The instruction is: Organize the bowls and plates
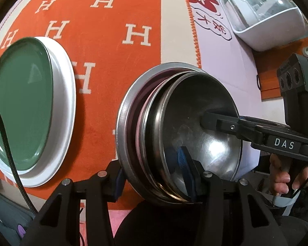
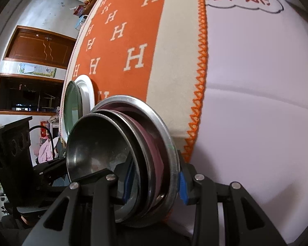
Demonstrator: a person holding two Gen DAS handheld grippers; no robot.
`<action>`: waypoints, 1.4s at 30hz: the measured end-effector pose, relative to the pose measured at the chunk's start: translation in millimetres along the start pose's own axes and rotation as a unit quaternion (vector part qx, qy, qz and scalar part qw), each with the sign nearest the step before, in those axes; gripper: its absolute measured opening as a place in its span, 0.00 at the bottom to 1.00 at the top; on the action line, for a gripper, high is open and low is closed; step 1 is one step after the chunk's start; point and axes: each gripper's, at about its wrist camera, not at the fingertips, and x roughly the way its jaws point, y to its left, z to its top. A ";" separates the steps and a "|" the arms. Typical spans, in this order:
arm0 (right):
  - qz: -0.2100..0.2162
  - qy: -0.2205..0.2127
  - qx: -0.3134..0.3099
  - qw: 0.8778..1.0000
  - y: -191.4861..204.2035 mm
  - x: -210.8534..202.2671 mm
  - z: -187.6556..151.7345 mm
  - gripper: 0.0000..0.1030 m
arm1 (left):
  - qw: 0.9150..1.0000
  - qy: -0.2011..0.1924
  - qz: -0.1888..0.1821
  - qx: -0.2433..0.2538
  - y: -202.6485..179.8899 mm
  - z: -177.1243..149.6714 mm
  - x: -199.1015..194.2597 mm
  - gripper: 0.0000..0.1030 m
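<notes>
A stack of nested bowls [image 1: 180, 135] sits on the orange H-patterned cloth [image 1: 104, 41]: a wide steel bowl at the bottom, a purple one inside it, and smaller steel bowls on top. My left gripper [image 1: 156, 181] is shut on the near rim of the stack. My right gripper [image 2: 156, 184] is shut on the opposite rim of the same stack [image 2: 123, 153]; its finger also shows inside the top bowl in the left wrist view [image 1: 215, 121]. A green plate [image 1: 16, 102] lies on a white plate [image 1: 65, 106] to the left; both show in the right wrist view [image 2: 71, 102].
A white appliance with a clear lid [image 1: 264, 14] stands at the back right on a pale printed cloth [image 1: 215, 26]. A black cable [image 1: 8, 153] crosses the green plate. A wooden door [image 2: 39, 45] and room clutter lie beyond the table edge.
</notes>
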 end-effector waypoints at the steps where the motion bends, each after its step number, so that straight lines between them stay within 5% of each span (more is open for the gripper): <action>1: -0.002 -0.004 -0.002 1.000 3.3 -2.1 -1.0 0.35 | 1.000 0.000 -0.002 0.003 0.4 -0.5 -2.7 0.44; 15: 0.002 -0.056 0.020 0.998 54.8 -11.9 -16.0 0.35 | 0.997 -0.015 0.006 0.071 20.6 -4.5 -52.0 0.45; 42: -0.032 -0.071 -0.006 0.997 203.7 59.6 7.4 0.41 | 0.994 -0.020 0.035 0.104 163.7 14.0 -116.7 0.50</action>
